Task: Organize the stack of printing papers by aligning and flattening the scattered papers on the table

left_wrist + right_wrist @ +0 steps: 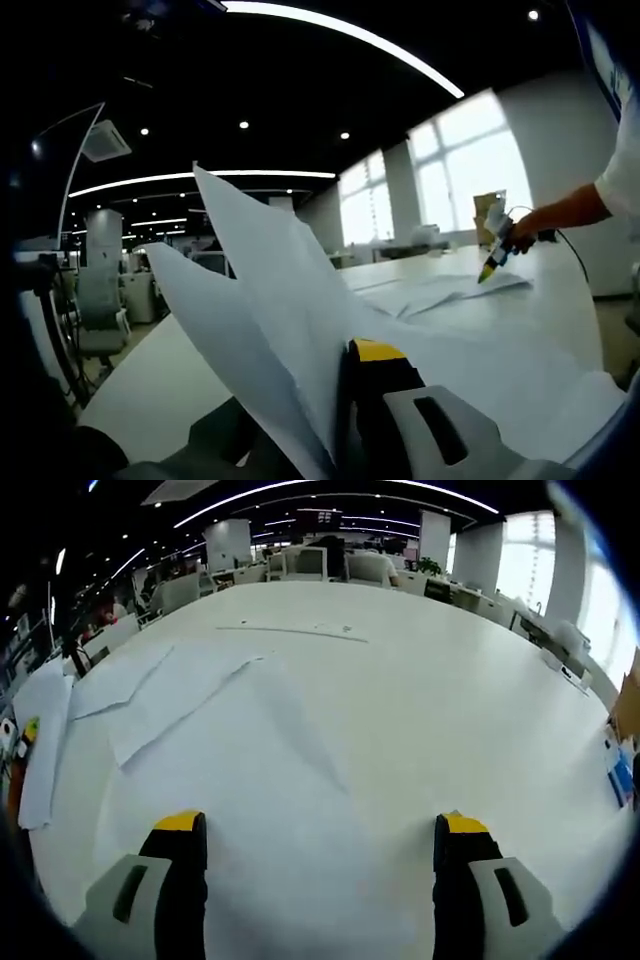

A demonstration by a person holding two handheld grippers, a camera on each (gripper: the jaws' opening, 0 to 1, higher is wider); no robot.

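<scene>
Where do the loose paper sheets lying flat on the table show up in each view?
Left gripper view: the loose sheets lie right of centre, far across the table, under the right hand-held gripper.
Right gripper view: the loose sheets spread at upper left, beyond that gripper's open jaws.
Shared landmark: the bright windows.

Matt white papers (170, 695) on smooth table (420, 680).

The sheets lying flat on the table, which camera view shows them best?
The right gripper view: the flat sheets lie spread across the white table, seen from above. The left gripper view shows them far off, edge-on, behind the lifted paper.
</scene>
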